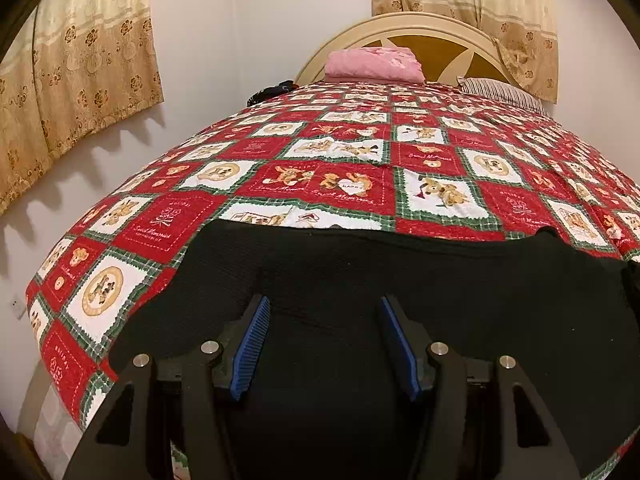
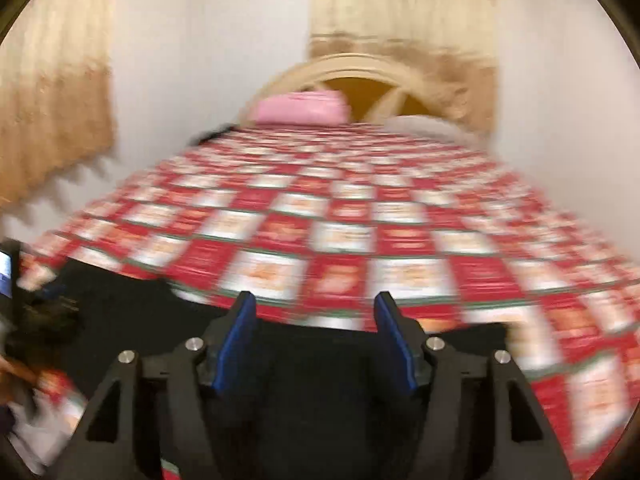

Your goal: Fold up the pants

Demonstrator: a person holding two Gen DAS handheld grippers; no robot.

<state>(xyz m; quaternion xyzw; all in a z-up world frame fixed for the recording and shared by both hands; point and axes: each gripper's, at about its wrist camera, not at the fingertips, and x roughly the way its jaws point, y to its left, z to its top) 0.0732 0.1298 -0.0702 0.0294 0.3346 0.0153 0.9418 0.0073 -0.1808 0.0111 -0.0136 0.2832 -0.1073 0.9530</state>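
The scene was filled by a bed covered with a red, white and green patchwork quilt (image 1: 352,168), printed with teddy bears and bordered squares. The quilt was seen stretching from the near edge of the bed to the far edge, where a cream arched headboard (image 1: 432,36) with a brown centre was set against a plain white wall (image 1: 224,40). Beige flowered curtains (image 1: 80,72) were hung at the left of that wall, and another pair behind the headboard at the far right corner.

The black pants (image 1: 360,280) were laid flat across the near edge of the bed, spread almost from the left side to the right, with a straight far hem lying on the quilt.

A pink folded cloth (image 1: 374,64) was rested at the far edge in front of the headboard. A striped pillow (image 1: 504,94) was placed at the far right corner, and a small dark item, too small to be identified, was seen at the far left corner.

The left gripper (image 1: 322,304) was held over the pants with its blue-padded fingers apart and nothing pinched between them. The right gripper (image 2: 316,300) was also parted and empty above the near edge of the pants; that view was blurred by motion.
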